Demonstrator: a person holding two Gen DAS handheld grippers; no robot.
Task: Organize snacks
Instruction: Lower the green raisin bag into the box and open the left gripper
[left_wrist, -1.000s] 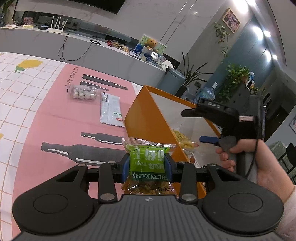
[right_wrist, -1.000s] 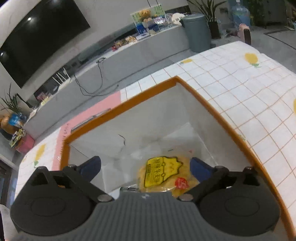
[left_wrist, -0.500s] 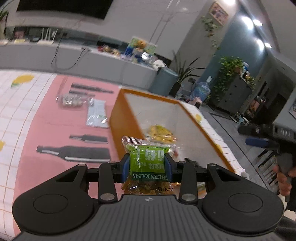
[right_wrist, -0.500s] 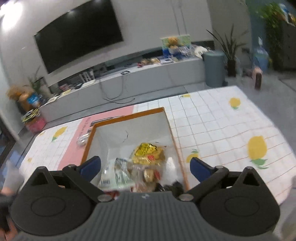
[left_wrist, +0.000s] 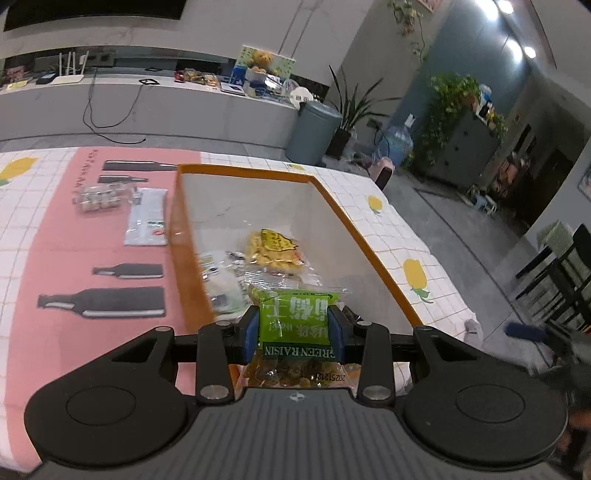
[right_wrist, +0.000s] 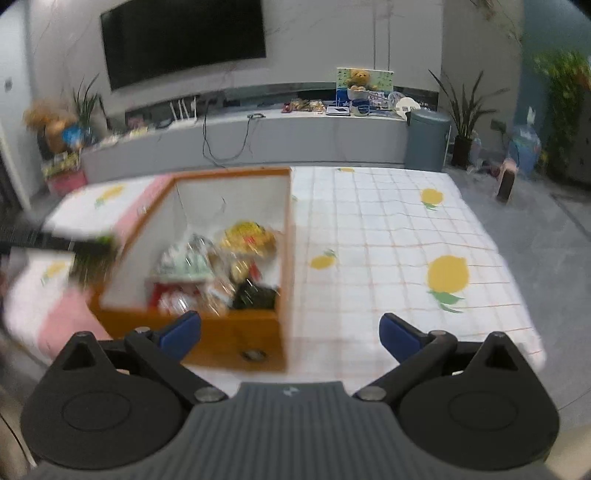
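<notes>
- The left gripper was clenched on a green raisin packet, its blue pads pressing both side edges; the packet stood upright, label facing the camera, at about 6 o'clock in the left wrist view.
- The packet hung over the near end of the orange box, just above the snacks already lying inside, so the step in hand looked like the drop into the box.
- To do it well, the packet probably wanted carrying a little further toward 12 o'clock, past the near wall, then lowering before the pads let go, so it would land flat instead of catching on the rim.
- Inside the box a yellow snack bag lay near the middle and clear wrapped packets at about 9 o'clock of it; the bare white floor beyond them, toward 12 o'clock, looked the best landing place.
- The right gripper stood released and empty, its jaws spread wide, clear of the box at about 3 o'clock of it, near the table edge.
- Outside the box, at 10 o'clock, a clear tray of round sweets and a flat white sachet lay on the pink mat, not yet packed.
</notes>
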